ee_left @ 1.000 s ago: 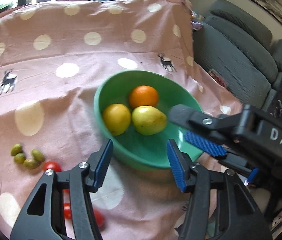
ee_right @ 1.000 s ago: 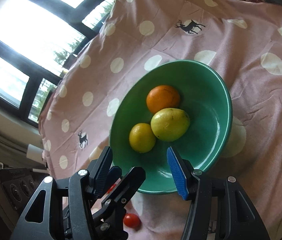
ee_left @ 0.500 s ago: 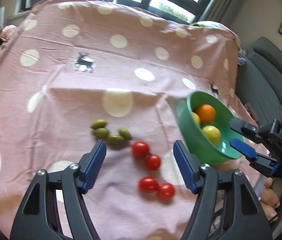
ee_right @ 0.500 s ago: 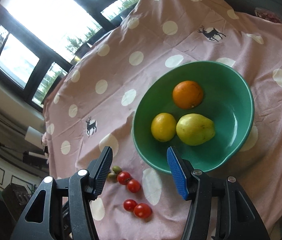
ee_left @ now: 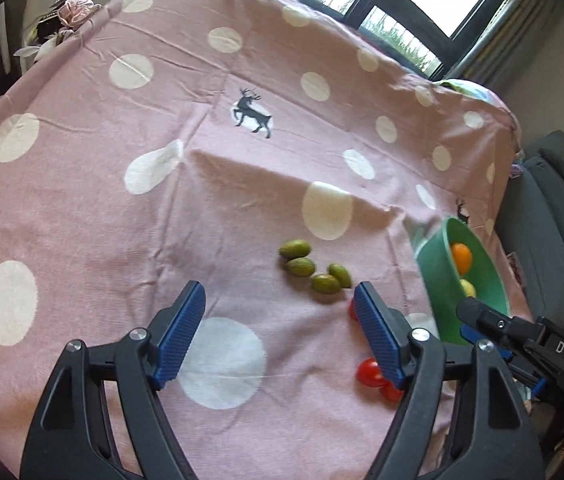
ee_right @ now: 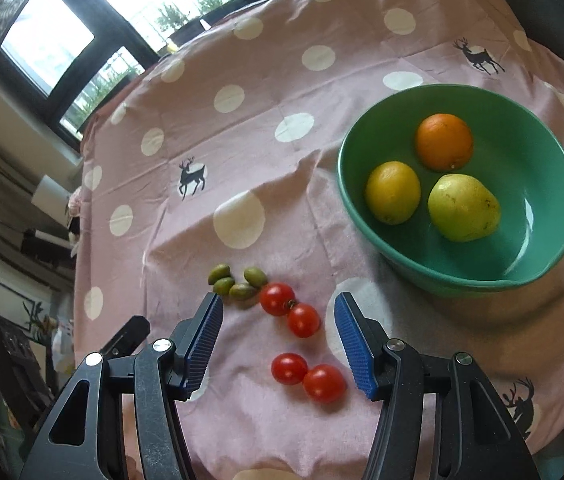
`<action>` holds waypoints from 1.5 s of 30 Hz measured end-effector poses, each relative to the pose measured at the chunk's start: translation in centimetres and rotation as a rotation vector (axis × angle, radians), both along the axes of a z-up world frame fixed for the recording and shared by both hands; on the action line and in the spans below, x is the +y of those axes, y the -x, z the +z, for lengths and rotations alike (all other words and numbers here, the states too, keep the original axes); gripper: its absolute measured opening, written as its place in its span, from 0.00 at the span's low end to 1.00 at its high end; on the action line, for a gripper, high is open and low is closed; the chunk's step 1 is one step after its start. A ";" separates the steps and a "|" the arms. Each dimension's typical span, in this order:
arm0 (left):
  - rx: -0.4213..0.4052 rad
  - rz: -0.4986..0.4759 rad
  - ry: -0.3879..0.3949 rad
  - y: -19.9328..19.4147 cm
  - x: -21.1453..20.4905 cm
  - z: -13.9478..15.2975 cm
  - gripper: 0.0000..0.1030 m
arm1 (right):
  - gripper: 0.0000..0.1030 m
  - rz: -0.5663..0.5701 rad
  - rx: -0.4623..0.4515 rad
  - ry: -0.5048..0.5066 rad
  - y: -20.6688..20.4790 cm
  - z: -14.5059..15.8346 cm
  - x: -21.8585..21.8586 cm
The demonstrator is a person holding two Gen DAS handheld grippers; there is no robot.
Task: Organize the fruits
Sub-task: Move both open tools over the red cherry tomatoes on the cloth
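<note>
A pink tablecloth (ee_right: 242,152) with white polka dots and black deer prints covers the whole table. In the right wrist view, going from left to right, four green olives (ee_right: 237,278) lie in a tight cluster, touching one another, at about 11 o'clock from the right gripper (ee_right: 278,338). Just beside them, at their 3 o'clock, sit four red cherry tomatoes (ee_right: 289,312) in two touching pairs: the upper pair lies at 12 o'clock between the blue finger pads, and the lower pair (ee_right: 308,377) lies nearer the camera, right between the two fingers. The right gripper hovers with its jaws spread wide and nothing between the pads. Farther right, at about 2 o'clock, stands one green bowl (ee_right: 553,264) holding three fruits: one lemon (ee_right: 392,192) at the left, one orange (ee_right: 444,141) at the far side, and one yellow-green pear (ee_right: 463,213) at the right, all close together.

In the left wrist view, the left gripper (ee_left: 278,334) is also spread wide and empty above bare cloth. The four olives (ee_left: 313,269) lie at its 1 o'clock. Only parts of three tomatoes (ee_left: 369,372) show there, partly hidden behind the right-hand finger. The bowl (ee_left: 433,256) sits at 3 o'clock, seen edge-on, with the orange (ee_left: 461,258) and one yellowish fruit visible inside. The other gripper's black body appears at about 4 o'clock.
</note>
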State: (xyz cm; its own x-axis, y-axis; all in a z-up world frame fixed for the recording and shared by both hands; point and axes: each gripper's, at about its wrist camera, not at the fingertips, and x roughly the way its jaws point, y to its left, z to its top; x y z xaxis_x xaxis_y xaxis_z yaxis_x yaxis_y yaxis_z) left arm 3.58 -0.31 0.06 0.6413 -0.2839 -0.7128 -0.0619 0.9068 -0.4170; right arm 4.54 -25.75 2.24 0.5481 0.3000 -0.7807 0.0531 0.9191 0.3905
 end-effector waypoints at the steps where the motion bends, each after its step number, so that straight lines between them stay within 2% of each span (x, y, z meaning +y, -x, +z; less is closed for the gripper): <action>1: 0.007 -0.008 -0.006 -0.1 0.0 -0.1 0.75 | 0.57 0.002 0.006 0.008 -0.1 -0.1 0.3; 5: 0.028 -0.024 -0.021 -0.1 0.1 -0.5 0.75 | 0.59 0.035 0.048 -0.023 -0.9 -1.2 1.6; 10: 0.032 -0.022 -0.029 0.0 0.7 -0.7 0.78 | 0.59 0.038 0.079 0.035 -1.5 -1.9 3.3; 18: 0.043 -0.074 -0.049 -0.2 0.1 -1.0 0.78 | 0.59 0.055 0.098 0.073 -1.7 -2.3 4.2; 24: 0.067 -0.095 -0.082 -0.5 -0.4 -1.4 0.78 | 0.60 0.038 0.099 0.061 -1.6 -2.3 3.3; 28: 0.066 -0.109 -0.070 -0.6 -0.7 -1.5 0.78 | 0.60 0.006 0.104 0.056 -1.6 -2.3 2.2; 38: 0.077 -0.192 -0.116 -0.7 -3.9 -2.0 0.78 | 0.60 -0.033 0.106 0.040 -1.2 -2.4 0.2; 45: 0.087 -0.205 -0.119 -1.0 -5.3 -2.3 0.78 | 0.60 -0.038 0.105 0.033 -1.2 -2.3 -0.7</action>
